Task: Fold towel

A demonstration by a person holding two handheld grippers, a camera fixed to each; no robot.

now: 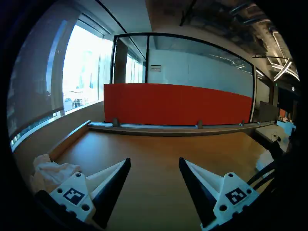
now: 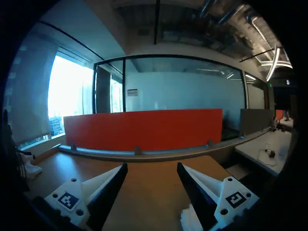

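A crumpled white towel (image 1: 50,171) lies on the wooden desk (image 1: 154,154) at the near left, just beyond my left gripper's left finger (image 1: 109,181). My left gripper (image 1: 154,160) is open above bare wood, with nothing between its fingers. In the right gripper view, my right gripper (image 2: 151,165) is also open over the desk (image 2: 154,184). A white cloth edge (image 2: 188,217) shows under its right finger (image 2: 200,192), and more white cloth (image 2: 31,169) lies far left.
An orange partition (image 1: 173,104) with a metal rail (image 1: 154,127) closes the desk's far edge. A raised wooden ledge (image 1: 67,140) runs along the window side. Another desk (image 2: 269,148) with a cable stands at right. Dark shapes (image 1: 275,163) crowd the left gripper view's right edge.
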